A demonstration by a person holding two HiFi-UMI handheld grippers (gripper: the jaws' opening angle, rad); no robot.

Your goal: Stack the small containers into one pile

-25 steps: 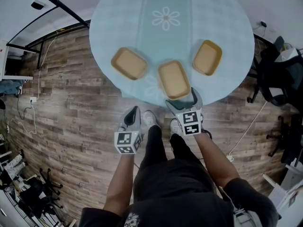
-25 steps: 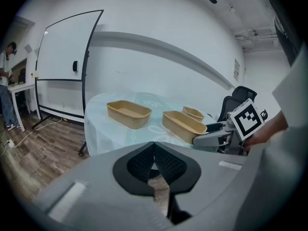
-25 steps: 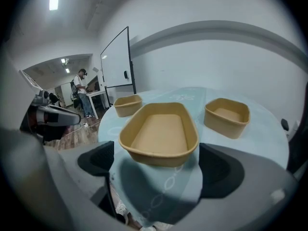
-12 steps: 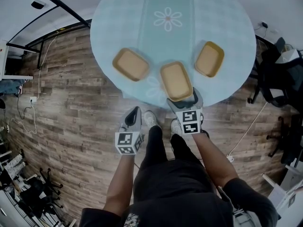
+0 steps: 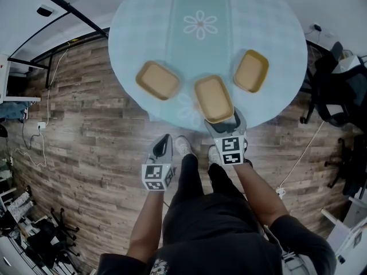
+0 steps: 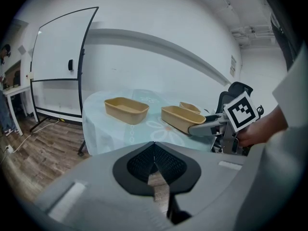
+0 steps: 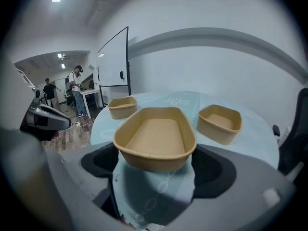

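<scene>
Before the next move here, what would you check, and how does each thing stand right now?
1. Middle container between the right gripper jaws: ok; they have just been closing.
2. Firm grip on it: cannot tell.
3. Middle container flat on the table: ok.
4. Left container and right container empty, apart from it: ok.
5. Left gripper shut, empty, short of the table: ok.

No words, numbers, brands or signs can be read anywhere; only wordless square markers point(image 5: 231, 151) are seen.
</scene>
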